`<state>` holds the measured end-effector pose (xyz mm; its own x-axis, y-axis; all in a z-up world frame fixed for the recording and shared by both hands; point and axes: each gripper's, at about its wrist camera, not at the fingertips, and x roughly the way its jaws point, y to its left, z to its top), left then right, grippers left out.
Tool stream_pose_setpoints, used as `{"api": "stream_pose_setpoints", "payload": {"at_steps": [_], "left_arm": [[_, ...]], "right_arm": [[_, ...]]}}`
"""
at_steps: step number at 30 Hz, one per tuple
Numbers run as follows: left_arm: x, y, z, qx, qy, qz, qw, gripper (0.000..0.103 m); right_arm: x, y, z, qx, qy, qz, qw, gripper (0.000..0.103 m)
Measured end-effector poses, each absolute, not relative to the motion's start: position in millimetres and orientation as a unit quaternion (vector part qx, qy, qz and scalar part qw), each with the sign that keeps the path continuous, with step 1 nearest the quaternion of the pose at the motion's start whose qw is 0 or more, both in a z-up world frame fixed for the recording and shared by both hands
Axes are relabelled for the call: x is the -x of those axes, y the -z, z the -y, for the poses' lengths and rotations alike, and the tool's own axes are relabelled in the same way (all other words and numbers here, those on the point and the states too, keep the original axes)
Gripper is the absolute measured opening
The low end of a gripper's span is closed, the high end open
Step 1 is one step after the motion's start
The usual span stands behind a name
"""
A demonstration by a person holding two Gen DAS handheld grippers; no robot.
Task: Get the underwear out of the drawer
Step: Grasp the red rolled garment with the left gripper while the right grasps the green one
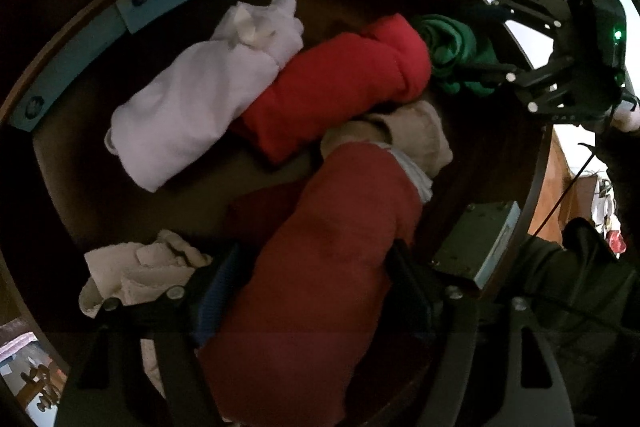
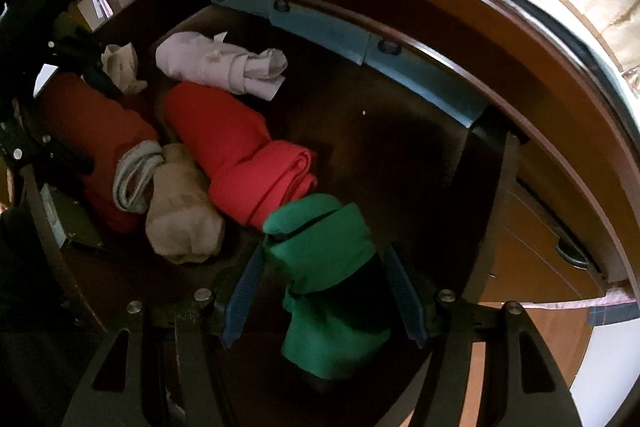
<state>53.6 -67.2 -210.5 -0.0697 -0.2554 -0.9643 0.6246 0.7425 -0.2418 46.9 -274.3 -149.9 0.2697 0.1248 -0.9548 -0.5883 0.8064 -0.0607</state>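
Observation:
An open dark wooden drawer point(image 2: 380, 147) holds several rolled garments. A dark red roll point(image 1: 340, 211) lies between the fingers of my left gripper point(image 1: 316, 251), which stands open and points down; the roll nearly fills the gap. A green roll point(image 2: 320, 239) sits between the fingers of my right gripper point(image 2: 323, 249), also open, with a dark gap beside the right blue pad point(image 2: 400, 291). In the left wrist view the right gripper point(image 1: 480, 39) straddles the green roll point(image 1: 456, 47). The right wrist view shows the left gripper point(image 2: 86, 115) over the dark red roll point(image 2: 100, 139).
Also in the drawer are a bright red roll point(image 1: 340, 87), a white roll point(image 1: 188, 107), a beige sock bundle point(image 1: 412, 135) and an off-white cloth point(image 1: 136, 275). A blue rail point(image 1: 80, 67) lines the drawer wall. A person's dark sleeve point(image 1: 580, 275) is at the right.

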Motion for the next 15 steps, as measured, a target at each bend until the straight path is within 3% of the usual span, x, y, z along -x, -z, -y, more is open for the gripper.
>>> {"api": "stream_pose_setpoints", "payload": {"at_steps": [6,12,15], "left_arm": [[-52.2,211.5,63.2,-0.132,0.336,-0.649,0.670,0.070],[-54.2,205.0,61.7,-0.121,0.337,-0.634,0.685,0.050],[-52.1,199.4,56.6,-0.114,0.335,-0.621,0.700,0.040]], "right_arm": [[-50.5,160.4,268.5,0.219,-0.237,-0.577,0.750,0.064],[-48.6,164.4,266.4,0.237,-0.238,-0.579,0.742,0.064],[-47.2,166.0,263.7,0.247,-0.238,-0.579,0.740,0.058]]}}
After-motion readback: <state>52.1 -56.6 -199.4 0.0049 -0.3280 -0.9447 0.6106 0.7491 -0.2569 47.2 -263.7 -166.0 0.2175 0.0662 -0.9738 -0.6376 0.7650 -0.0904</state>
